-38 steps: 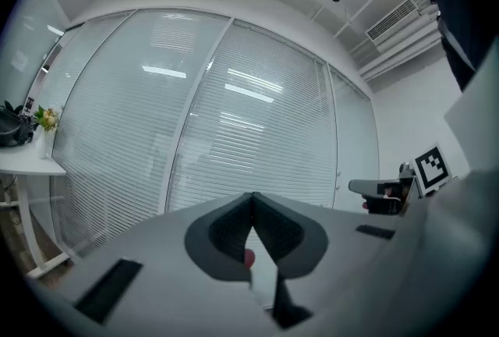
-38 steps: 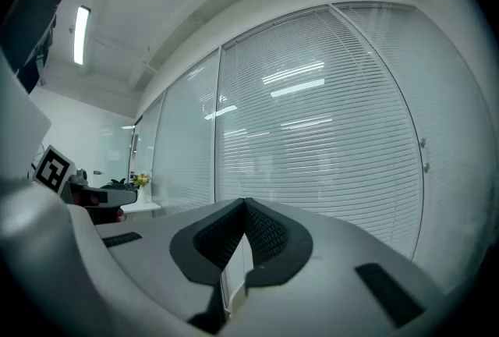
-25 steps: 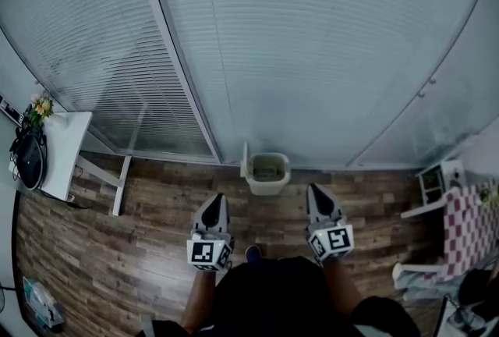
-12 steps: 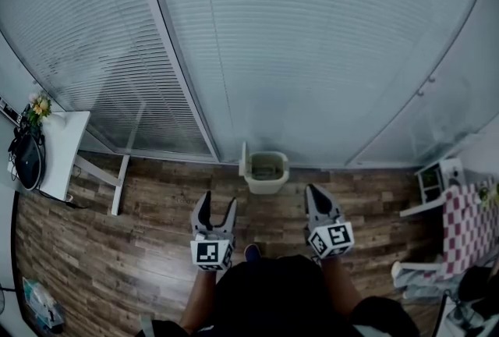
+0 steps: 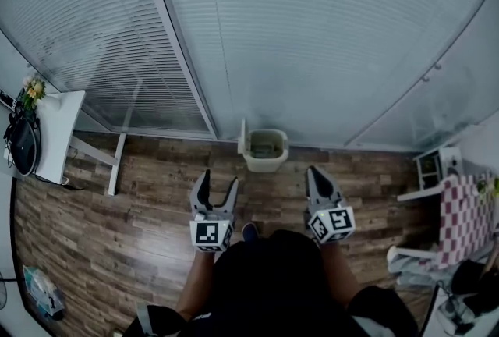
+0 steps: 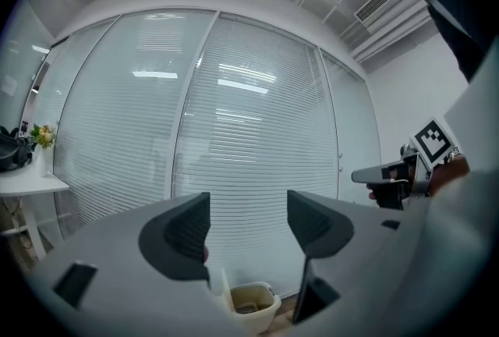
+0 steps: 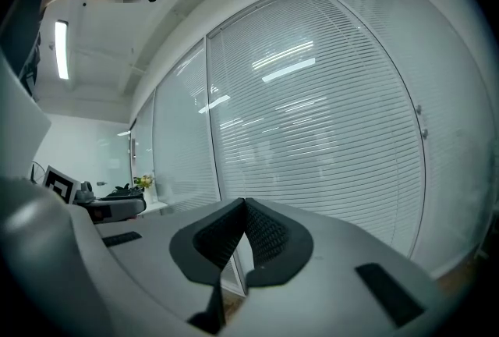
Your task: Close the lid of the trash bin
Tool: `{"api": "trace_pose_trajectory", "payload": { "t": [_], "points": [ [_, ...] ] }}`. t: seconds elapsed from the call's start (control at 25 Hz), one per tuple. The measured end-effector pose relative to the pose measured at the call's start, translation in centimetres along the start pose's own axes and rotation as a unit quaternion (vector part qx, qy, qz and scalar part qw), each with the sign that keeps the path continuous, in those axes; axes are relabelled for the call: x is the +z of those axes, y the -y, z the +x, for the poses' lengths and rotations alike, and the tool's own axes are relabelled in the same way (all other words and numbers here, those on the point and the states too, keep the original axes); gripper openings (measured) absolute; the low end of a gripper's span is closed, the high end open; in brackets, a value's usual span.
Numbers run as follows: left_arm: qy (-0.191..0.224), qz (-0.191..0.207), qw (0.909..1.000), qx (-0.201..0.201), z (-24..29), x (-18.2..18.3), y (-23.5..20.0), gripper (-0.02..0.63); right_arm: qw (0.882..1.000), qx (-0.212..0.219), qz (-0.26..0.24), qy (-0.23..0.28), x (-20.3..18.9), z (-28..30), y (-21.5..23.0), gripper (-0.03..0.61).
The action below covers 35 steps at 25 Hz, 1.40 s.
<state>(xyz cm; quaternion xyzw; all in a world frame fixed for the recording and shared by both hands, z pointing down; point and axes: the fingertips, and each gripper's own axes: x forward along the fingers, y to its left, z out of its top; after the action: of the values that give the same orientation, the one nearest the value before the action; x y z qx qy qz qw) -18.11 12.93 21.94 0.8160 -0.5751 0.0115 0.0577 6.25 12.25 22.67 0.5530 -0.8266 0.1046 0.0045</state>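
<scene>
A small cream trash bin (image 5: 265,151) stands on the wood floor against the glass wall, its lid (image 5: 242,147) raised upright on its left side. In the left gripper view the same trash bin (image 6: 251,304) shows low between the jaws, some way off. My left gripper (image 5: 216,189) is held level short of the bin; its jaws have just been opening and now stand wide with nothing between them. My right gripper (image 5: 316,180) is beside it, to the right, with its jaws together and nothing in them. Both are well short of the bin.
Glass walls with horizontal blinds (image 5: 312,39) fill the space behind the bin. A white table (image 5: 58,136) with flowers and a dark bag stands at the left. A chair with a checked cloth (image 5: 460,222) and a small white shelf (image 5: 433,168) are at the right.
The left gripper's jaws went from shut to wide open. Both grippers stayed nearly where they were, and the bin's lid still stands up.
</scene>
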Motion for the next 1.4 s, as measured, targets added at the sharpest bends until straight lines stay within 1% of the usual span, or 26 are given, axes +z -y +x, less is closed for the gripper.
{"api": "trace_pose_trajectory", "payload": {
  "t": [0.12, 0.2, 0.28, 0.36, 0.48, 0.52, 0.6, 0.8, 0.88, 0.96, 1.04, 1.08, 1.28, 1.32, 1.4],
  "points": [
    [-0.003, 0.010, 0.9999, 0.000, 0.1, -1.1, -0.5, 0.284, 1.000, 0.001, -0.008, 0.002, 0.5, 0.0, -0.3, 0.003],
    [-0.001, 0.011, 0.9999, 0.000, 0.2, -1.2, -0.8, 0.284, 1.000, 0.002, -0.007, 0.002, 0.4, -0.1, -0.5, 0.003],
    [0.005, 0.015, 0.9999, 0.002, 0.2, -0.9, -1.1, 0.284, 1.000, 0.008, -0.021, 0.000, 0.4, -0.1, -1.1, 0.003],
    [0.004, 0.024, 0.9997, 0.004, 0.3, -0.7, -1.3, 0.284, 1.000, 0.007, -0.026, -0.012, -0.2, -0.4, -1.5, 0.003],
    [0.001, 0.040, 0.9992, 0.005, 0.9, -1.0, -1.2, 0.284, 0.999, 0.007, -0.020, -0.024, -0.7, -0.5, -1.4, 0.003],
    [0.005, 0.045, 0.9990, 0.007, 1.2, -1.2, -1.2, 0.284, 0.999, 0.011, -0.019, -0.025, -0.7, -0.3, -1.2, 0.003],
    [0.006, 0.042, 0.9991, 0.011, 2.5, -1.4, -1.0, 0.283, 0.999, 0.014, -0.017, -0.027, -0.9, 0.2, -0.5, 0.003],
    [-0.008, 0.043, 0.9989, 0.018, 5.1, -2.0, -0.4, 0.282, 0.999, 0.016, -0.001, -0.044, -1.9, 1.6, 2.0, 0.003],
    [-0.020, 0.047, 0.9985, 0.019, 6.2, -2.6, 0.0, 0.282, 0.999, 0.022, 0.006, -0.044, -1.7, 2.3, 2.8, 0.003],
    [-0.036, 0.061, 0.9974, 0.013, 7.7, -3.4, 0.3, 0.284, 0.998, 0.025, 0.016, -0.046, -1.8, 3.3, 3.8, 0.003],
    [-0.043, 0.078, 0.9961, 0.004, 9.4, -4.1, 0.2, 0.284, 0.998, 0.031, 0.028, -0.049, -2.0, 4.4, 4.3, 0.003],
    [-0.044, 0.079, 0.9959, 0.003, 10.1, -4.4, 0.2, 0.284, 0.998, 0.037, 0.026, -0.052, -2.3, 4.8, 4.3, 0.003],
    [-0.065, 0.072, 0.9953, 0.011, 12.0, -6.6, -0.8, 0.284, 0.996, 0.052, -0.003, -0.071, -3.8, 6.0, 4.5, 0.003],
    [-0.075, 0.071, 0.9946, 0.012, 12.3, -7.3, -1.1, 0.284, 0.996, 0.054, -0.004, -0.073, -4.1, 6.2, 4.5, 0.003],
    [-0.099, 0.056, 0.9933, 0.016, 12.6, -9.2, -1.6, 0.284, 0.995, 0.058, -0.005, -0.079, -4.8, 6.6, 4.4, 0.003]
  ]
}}
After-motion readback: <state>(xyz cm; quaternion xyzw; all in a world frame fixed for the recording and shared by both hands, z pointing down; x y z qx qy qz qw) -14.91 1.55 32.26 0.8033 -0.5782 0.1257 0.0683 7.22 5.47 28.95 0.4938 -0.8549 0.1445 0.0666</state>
